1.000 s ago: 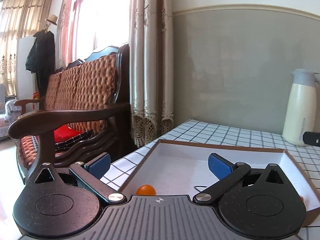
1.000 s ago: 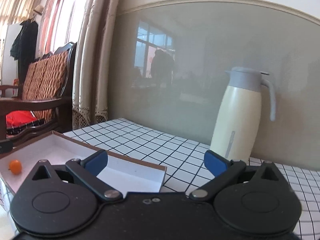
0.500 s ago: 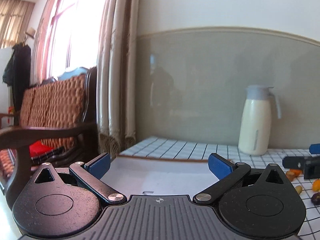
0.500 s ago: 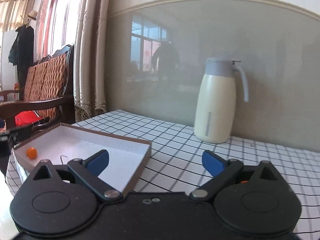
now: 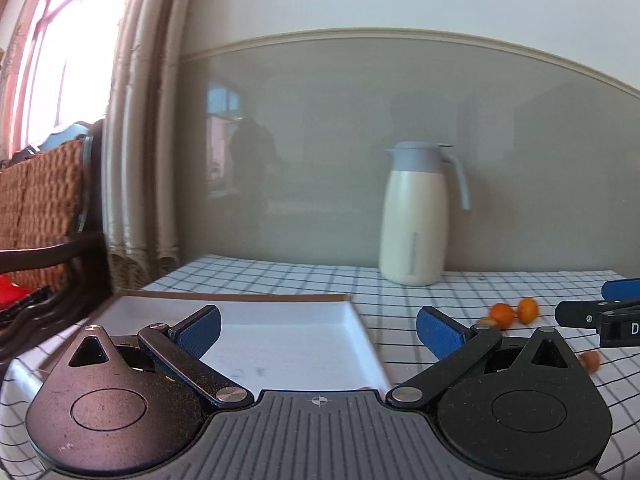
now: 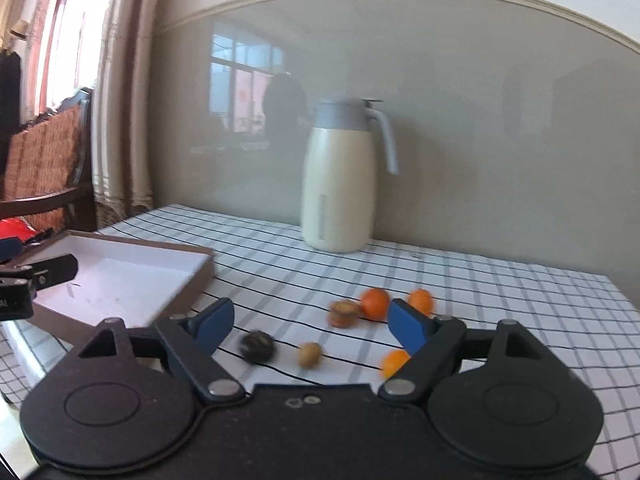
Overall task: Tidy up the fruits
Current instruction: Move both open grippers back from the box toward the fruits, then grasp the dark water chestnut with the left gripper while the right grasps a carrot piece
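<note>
A shallow white box with a brown rim (image 5: 240, 299) lies on the checked tablecloth; it also shows in the right wrist view (image 6: 200, 276). My left gripper (image 5: 318, 326) is open and empty above the box's right part. My right gripper (image 6: 310, 322) is open and empty, a little above loose fruits: an orange (image 6: 375, 303), a second orange (image 6: 421, 301), a third (image 6: 394, 362), a brown fruit (image 6: 343, 313), a dark one (image 6: 258, 346) and a small tan one (image 6: 309, 354). Two oranges (image 5: 503, 314) show right of the box in the left wrist view.
A cream thermos jug with a grey lid (image 6: 340, 176) stands at the back by the wall, also in the left wrist view (image 5: 416, 216). A wooden sofa (image 6: 40, 176) and curtains stand left of the table. The table's right edge (image 6: 624, 300) is near the fruits.
Both grippers have swung to the right, away from the sofa and box. The loose fruits have come into the right wrist view. The orange in the box is out of sight.
</note>
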Demonstrator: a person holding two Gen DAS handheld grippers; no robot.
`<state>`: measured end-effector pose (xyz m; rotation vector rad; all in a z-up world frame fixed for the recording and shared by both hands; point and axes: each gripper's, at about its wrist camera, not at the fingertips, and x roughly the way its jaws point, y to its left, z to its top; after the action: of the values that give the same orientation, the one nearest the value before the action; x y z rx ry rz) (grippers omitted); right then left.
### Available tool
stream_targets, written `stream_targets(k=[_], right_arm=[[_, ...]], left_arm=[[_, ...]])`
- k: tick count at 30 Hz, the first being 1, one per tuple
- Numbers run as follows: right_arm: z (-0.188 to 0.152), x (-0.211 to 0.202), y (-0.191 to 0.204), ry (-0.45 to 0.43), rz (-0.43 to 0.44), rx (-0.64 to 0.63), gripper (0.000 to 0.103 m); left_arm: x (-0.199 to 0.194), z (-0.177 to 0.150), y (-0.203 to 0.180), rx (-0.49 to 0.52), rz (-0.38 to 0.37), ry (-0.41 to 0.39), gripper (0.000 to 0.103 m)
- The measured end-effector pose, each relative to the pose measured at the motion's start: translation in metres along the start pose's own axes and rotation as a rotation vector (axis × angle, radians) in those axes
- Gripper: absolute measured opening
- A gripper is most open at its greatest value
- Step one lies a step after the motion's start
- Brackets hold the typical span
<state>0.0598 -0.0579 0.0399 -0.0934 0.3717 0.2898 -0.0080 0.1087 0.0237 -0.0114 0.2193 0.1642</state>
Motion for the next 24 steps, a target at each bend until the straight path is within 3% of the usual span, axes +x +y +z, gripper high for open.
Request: stream_targets(k=[10,15,24], right_arm=[[-0.02,-0.015,-0.049,0.04,-0.097,0.018,0.07],[-0.031,-0.019,-0.07,0.058,-0.112,0.032,0.064],[-0.044,-0.016,-0.086,0.09,-0.11,0.052,0.064]], left_arm=[[0.006,-0.013,-0.061,0.021,-0.117,0.029,0.103],[0.013,-0.019,-0.09,0.057,-0.169,0.049,0.103],[0.024,-0.029,-0.134,0.113,-0.234,0.101,0.103]])
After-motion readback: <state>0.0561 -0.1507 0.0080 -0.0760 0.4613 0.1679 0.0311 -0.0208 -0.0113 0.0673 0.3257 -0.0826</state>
